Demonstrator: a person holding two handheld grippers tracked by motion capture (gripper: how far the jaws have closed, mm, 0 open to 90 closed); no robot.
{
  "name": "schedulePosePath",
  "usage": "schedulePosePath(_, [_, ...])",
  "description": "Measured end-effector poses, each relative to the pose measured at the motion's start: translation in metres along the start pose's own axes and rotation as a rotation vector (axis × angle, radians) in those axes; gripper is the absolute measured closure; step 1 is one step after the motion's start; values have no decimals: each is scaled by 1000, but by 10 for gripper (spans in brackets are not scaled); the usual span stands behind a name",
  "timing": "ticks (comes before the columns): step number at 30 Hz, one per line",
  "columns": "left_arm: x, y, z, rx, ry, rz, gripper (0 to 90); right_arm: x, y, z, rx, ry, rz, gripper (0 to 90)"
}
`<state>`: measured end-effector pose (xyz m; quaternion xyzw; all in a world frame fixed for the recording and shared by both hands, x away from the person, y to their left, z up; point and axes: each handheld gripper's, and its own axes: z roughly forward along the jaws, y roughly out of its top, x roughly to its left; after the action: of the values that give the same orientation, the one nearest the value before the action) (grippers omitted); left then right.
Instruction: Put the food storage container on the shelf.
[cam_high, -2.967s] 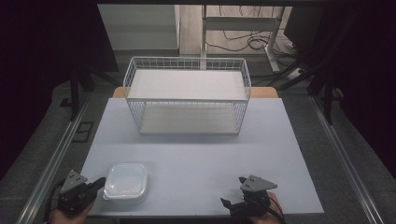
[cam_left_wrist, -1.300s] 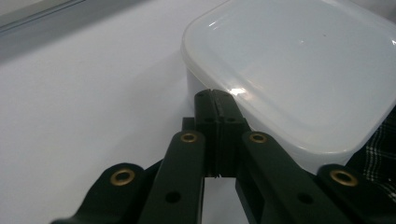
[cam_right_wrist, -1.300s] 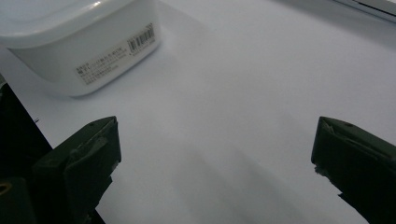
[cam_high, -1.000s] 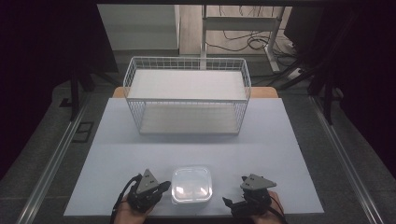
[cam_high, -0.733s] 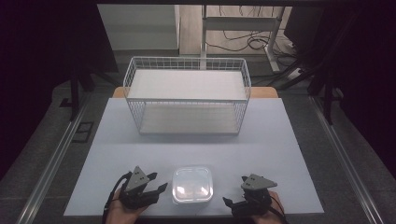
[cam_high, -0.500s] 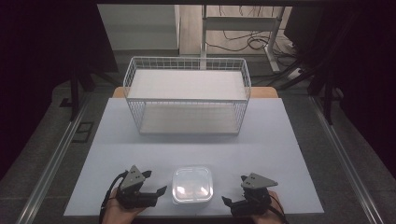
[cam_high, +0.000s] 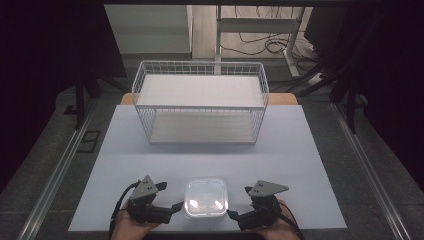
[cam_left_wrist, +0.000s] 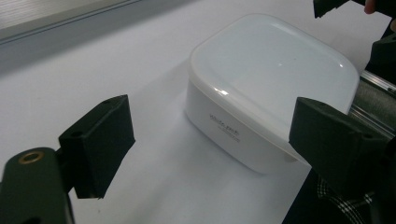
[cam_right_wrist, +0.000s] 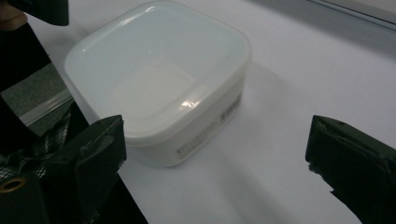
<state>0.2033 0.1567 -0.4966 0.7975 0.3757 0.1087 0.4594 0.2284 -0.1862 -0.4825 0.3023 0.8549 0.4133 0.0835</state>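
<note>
One lidded white plastic container (cam_high: 205, 198) sits flat on the near edge of the white table (cam_high: 300, 150), midway between the two grippers and square to the person. Its lid is seated all round, and a small printed label runs along one side wall. Nothing touches it: in the left gripper view the box (cam_left_wrist: 271, 93) lies ahead of the jaws and toward the right-hand one, with bare tabletop between the pads and its wall.

Left gripper (cam_high: 172, 206) stands just beside the container's left side, jaws spread wide and empty. They have just been opening, with nothing between them, which reads as the box being let go where it now rests. Central placement looks deliberate, within easy reach of either hand.

Right gripper (cam_high: 235, 216) hangs just off the container's right near corner, jaws likewise wide, though they have eased in a touch; nothing lies between them. In its own view the box (cam_right_wrist: 159, 84) sits ahead and to the left, outside the gap. Judgement: this hand is lining up to take over.

Farther back, well apart from the box, a white wire basket (cam_high: 200, 102) stands across the table's middle, open-topped, a likely destination.
</note>
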Motion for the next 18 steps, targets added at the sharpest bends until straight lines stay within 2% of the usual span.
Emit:
schedulePosePath(5, [-2,4,1,4,0,19,140,4,8,3,18,11,-15,73])
schedulePosePath(8, [-3,10,4,8,-2,32,142,7,17,6,18,13,-33,121])
schedulePosePath(9, [-4,12,5,10,-2,40,142,7,17,6,18,13,-33,121])
schedulePosePath(11, [-8,17,10,14,11,86,155,10,24,10,22,10,-52,145])
schedulePosePath(14, [-10,20,14,16,11,100,155,11,28,14,27,18,-55,148])
schedulePosePath(18, [-9,19,20,9,-5,78,152,12,32,22,36,40,-45,147])
